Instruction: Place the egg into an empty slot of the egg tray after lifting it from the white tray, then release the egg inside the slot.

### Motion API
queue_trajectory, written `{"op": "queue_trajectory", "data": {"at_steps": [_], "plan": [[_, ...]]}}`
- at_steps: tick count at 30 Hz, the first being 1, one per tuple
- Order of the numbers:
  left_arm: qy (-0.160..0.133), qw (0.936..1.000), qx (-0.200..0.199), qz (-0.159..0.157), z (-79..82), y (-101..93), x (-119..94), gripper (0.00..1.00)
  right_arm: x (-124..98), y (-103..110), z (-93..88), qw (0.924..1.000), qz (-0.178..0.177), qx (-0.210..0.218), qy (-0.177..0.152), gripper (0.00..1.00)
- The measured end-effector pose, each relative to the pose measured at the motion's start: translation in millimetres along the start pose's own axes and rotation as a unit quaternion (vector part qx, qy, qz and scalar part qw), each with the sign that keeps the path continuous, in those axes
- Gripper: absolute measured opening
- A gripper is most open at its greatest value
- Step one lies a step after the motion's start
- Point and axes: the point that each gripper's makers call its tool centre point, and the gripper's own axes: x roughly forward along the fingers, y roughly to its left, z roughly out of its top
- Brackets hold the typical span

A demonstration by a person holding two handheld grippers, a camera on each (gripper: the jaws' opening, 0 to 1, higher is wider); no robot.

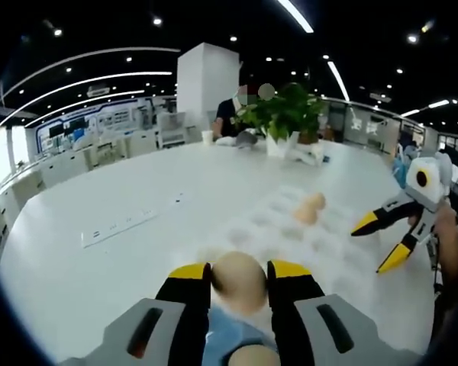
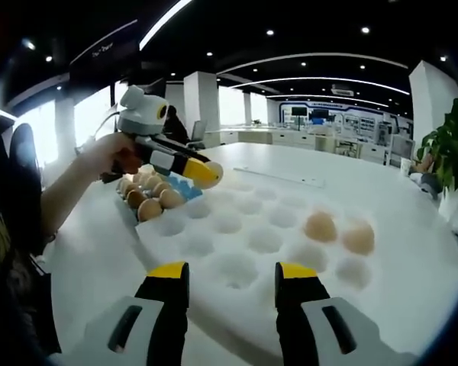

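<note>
While the egg [image 1: 239, 280] sits pinched between the yellow-tipped jaws of the left gripper [image 1: 239, 276], it hangs above the near edge of the white tray [image 2: 267, 252], with a blue egg holder [image 1: 230, 341] just under it at the bottom of the left gripper view. In the right gripper view the same egg [image 2: 211, 174] shows as a pale blur at the left gripper's [image 2: 206, 174] tips, over the tray's far-left corner, where the blue holder [image 2: 185, 185] carries a cluster of brown eggs [image 2: 149, 200] and touches the tray's edge.

Across the tray from that corner, two more eggs [image 2: 340, 232] rest side by side in neighbouring cups toward the right edge; the cups between them and the held egg are bare, as is the row nearest the right gripper [image 2: 231, 286]. That gripper's jaws stand well apart with nothing between them, hovering over the tray's near rim. From the left gripper view, it [image 1: 382, 242] hangs beyond the tray's right side, jaws spread, held by a hand [image 1: 445, 229].

Around the tray, the white table [image 1: 99, 191] lies broad and bare on the left, with only a power strip [image 1: 118, 226] well apart from the tray. A potted plant [image 1: 284, 114] stands at the table's far edge, beyond the tray.
</note>
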Motion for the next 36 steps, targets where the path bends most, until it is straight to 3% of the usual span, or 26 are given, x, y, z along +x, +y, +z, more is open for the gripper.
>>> {"op": "queue_trajectory", "data": {"at_steps": [10,36], "plan": [[-0.001,1.0,-0.002,0.002,-7.7,-1.4,-11.5,0.29,3.7,4.7,1.0,1.0,0.002,-0.004,0.004,0.47],[-0.009,0.9994,-0.021,0.027,-20.8,29.3,-34.9,0.29,18.6,20.5,5.1,0.9997,0.012,-0.016,0.014,0.47]]}}
